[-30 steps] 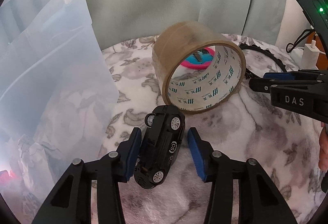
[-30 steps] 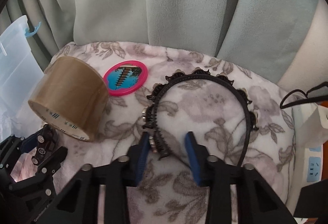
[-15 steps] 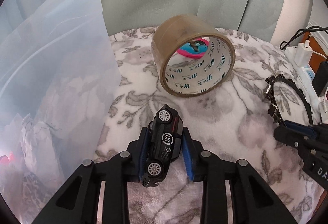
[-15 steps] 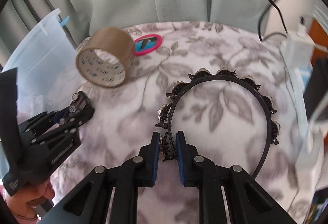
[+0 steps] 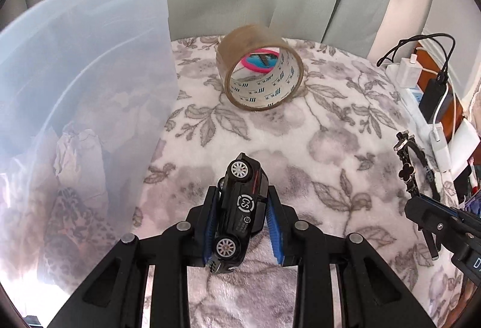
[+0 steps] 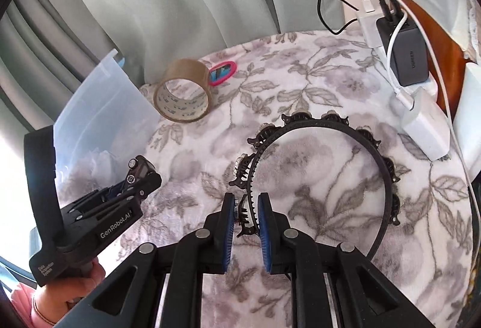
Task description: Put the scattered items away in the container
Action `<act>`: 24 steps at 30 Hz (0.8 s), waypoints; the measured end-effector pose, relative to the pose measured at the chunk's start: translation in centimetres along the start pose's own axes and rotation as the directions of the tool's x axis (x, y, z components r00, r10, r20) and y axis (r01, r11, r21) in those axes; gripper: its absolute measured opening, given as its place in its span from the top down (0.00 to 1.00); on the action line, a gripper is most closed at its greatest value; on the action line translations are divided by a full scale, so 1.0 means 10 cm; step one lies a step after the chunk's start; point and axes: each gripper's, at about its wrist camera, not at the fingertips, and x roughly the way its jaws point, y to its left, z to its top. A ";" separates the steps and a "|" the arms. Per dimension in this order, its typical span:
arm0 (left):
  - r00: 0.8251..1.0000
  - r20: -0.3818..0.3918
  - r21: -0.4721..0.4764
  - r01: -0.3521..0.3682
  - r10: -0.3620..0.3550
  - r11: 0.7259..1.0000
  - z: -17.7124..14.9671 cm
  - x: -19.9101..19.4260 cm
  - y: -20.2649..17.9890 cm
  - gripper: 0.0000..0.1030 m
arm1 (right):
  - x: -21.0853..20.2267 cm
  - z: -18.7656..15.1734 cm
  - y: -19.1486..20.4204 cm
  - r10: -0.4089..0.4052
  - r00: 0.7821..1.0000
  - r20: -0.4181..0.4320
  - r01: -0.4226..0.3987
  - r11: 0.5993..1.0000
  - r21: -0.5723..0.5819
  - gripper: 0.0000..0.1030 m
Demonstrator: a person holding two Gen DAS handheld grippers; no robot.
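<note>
Scattered items are half gathered: the black toy car (image 5: pixel 243 215) is pinched between the blue pads of the left gripper (image 5: pixel 243 226), lying on its side with its wheels showing, lifted off the floral blanket (image 5: pixel 315 129). From the other side the same car (image 6: pixel 139 170) pokes out of that gripper's tip (image 6: pixel 132 183), close beside the wall of the translucent plastic container (image 5: pixel 90 81), which stands at the blanket's left edge. Something pale and crumpled lies in the container's bottom; through the cloudy wall I cannot say what it is.

The right gripper (image 6: pixel 243 217) has its jaws drawn in narrow on one end of the black toothed headband (image 6: pixel 324 129), the pads pressing on the band where its comb teeth run. The rest of the headband arcs away over the blanket to the right; in the left wrist view only a short stretch of it (image 5: pixel 412 165) shows at the right edge.

Farther back, the roll of brown packing tape (image 5: pixel 260 75) rests on its rim, its hollow facing the grippers, near the container's far corner. Through the hole, and just behind the roll, lies a pink round disc (image 6: pixel 224 71) with a blue picture on it. Along the blanket's right side sit white and black chargers (image 6: pixel 402 57) with their cables. A hand (image 6: pixel 69 292) in a pink sleeve grips the left gripper's handle.
</note>
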 end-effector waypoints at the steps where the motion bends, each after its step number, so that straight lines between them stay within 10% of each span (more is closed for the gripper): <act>1: 1.000 0.014 0.001 0.004 -0.004 1.000 -0.01 -0.10 -0.01 0.69 | -0.06 0.00 0.01 0.011 1.000 0.013 -0.011 1.000 0.009 0.84; 13: 0.989 0.146 0.027 0.019 -0.023 0.999 -0.12 -1.03 -0.07 0.69 | -0.51 -0.16 0.14 0.077 0.993 0.093 -0.083 0.995 0.054 0.85; 24: 0.984 0.177 0.015 -0.004 0.002 1.000 -0.16 -1.24 0.02 0.69 | 0.01 -0.52 0.18 0.040 0.995 -0.093 -0.039 0.999 0.003 0.85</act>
